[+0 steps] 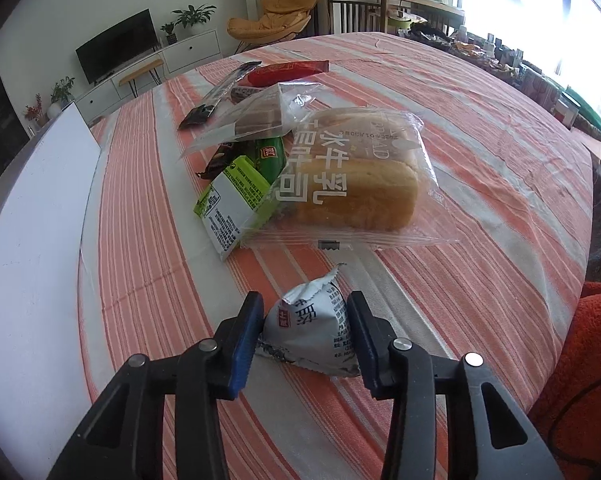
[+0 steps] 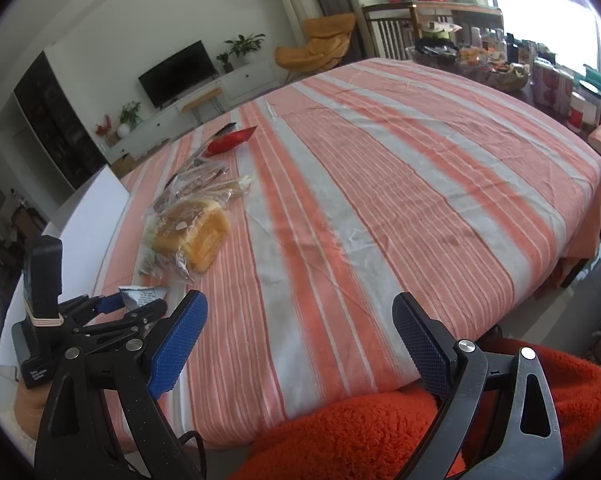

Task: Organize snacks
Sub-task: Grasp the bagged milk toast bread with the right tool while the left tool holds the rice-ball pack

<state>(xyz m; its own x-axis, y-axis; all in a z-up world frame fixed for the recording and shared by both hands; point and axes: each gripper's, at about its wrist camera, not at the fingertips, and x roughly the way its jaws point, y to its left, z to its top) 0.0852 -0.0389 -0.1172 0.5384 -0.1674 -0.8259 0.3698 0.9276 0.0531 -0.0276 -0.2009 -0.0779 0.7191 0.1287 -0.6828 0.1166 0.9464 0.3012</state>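
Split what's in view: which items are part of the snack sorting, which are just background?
Job:
- white packet, pinched in left gripper
- bread bag
- green pack
- clear bag
- red packet
- dark stick
- right gripper, open, empty

Background:
- TV
- yellow chair
- plants
- striped cloth

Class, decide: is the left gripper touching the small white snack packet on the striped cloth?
Touching. In the left wrist view, the left gripper has both blue pads pressed against the sides of the small white snack packet, with no gap visible.
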